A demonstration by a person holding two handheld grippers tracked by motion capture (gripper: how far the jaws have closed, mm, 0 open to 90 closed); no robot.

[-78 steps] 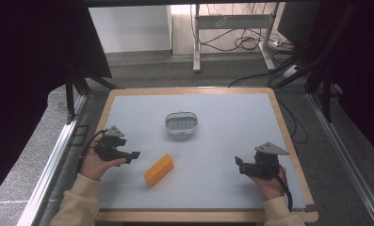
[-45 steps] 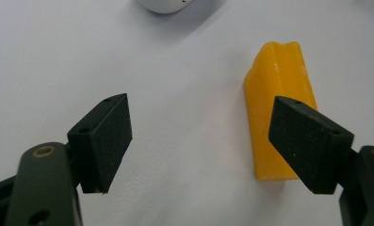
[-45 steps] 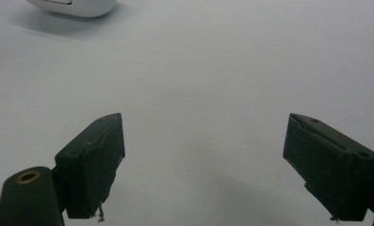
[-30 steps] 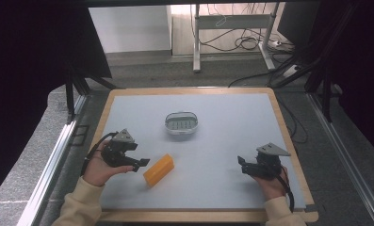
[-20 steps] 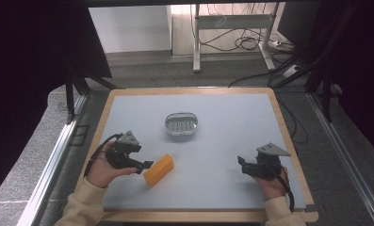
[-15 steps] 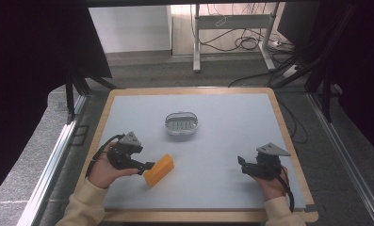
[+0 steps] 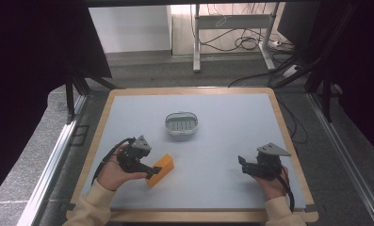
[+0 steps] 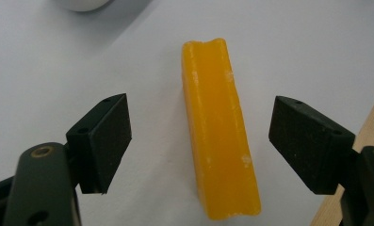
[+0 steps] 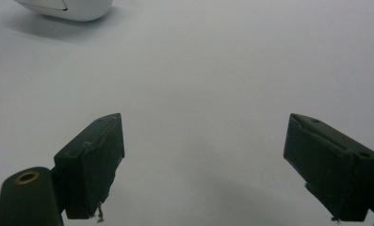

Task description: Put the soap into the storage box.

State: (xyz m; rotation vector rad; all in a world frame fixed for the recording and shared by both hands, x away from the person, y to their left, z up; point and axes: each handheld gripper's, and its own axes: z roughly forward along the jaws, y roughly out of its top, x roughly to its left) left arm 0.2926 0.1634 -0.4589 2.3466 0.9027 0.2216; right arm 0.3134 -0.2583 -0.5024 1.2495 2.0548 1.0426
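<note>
From above, the left claw (image 7: 152,170) has its tips lost against the near end of the yellow block (image 7: 160,169), so that angle leaves it unclear whether they touch. The left gripper view settles it: the block (image 8: 221,127) lies lengthwise between the two black jaws, which stand spread wide with bare table on either side of it and no contact. Its near end runs close to the bottom edge of that view, and a white bowl (image 8: 83,4) is cut off at the top.

The left hand (image 7: 111,172) holds its claw low over the grey table (image 7: 231,127), pointing to the right along the front-left part. The right claw (image 7: 241,163) sits well apart at the front right, pointing left, held by the right hand (image 7: 272,181). Its own view shows the jaws (image 9: 203,165) spread over bare surface. The bowl (image 7: 182,124) stands mid-table, beyond the block; its ribbed inside is hard to make out.
</note>
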